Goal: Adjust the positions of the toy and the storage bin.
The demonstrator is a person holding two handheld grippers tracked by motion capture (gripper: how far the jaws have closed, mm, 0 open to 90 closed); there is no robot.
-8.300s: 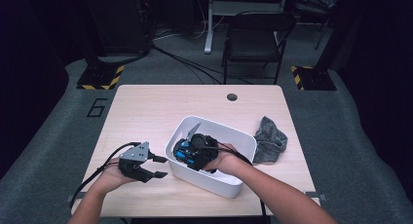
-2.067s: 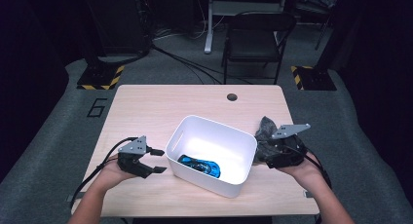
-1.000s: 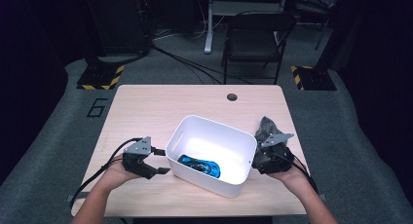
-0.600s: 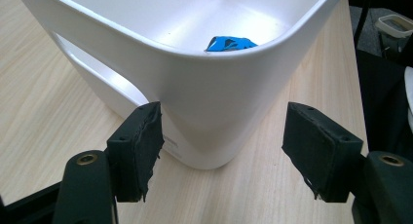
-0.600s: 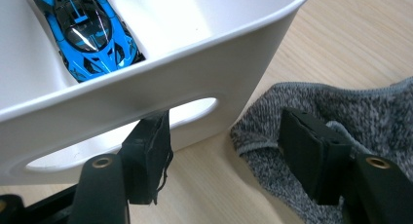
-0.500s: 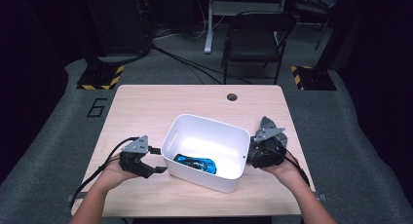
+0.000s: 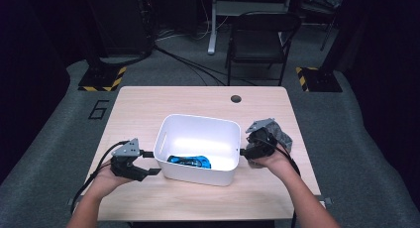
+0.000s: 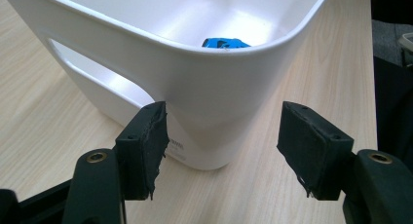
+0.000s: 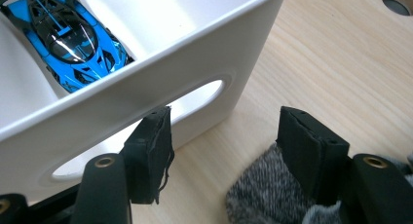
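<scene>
High view: blue toy car (image 7: 188, 161) already in white bin (image 7: 198, 176); both hand-held grippers, left (image 7: 148, 164) and right (image 7: 243, 149), spread at its ends, not yet gripping.

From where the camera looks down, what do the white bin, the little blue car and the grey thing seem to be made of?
White bin: probably smooth moulded plastic, with glossy highlights and cut-out handles.
Blue car: likely hard plastic or painted metal, shiny.
Grey cloth: a soft, fuzzy knit, perhaps a sock.
Table: pale wood grain, maybe laminate.
</scene>
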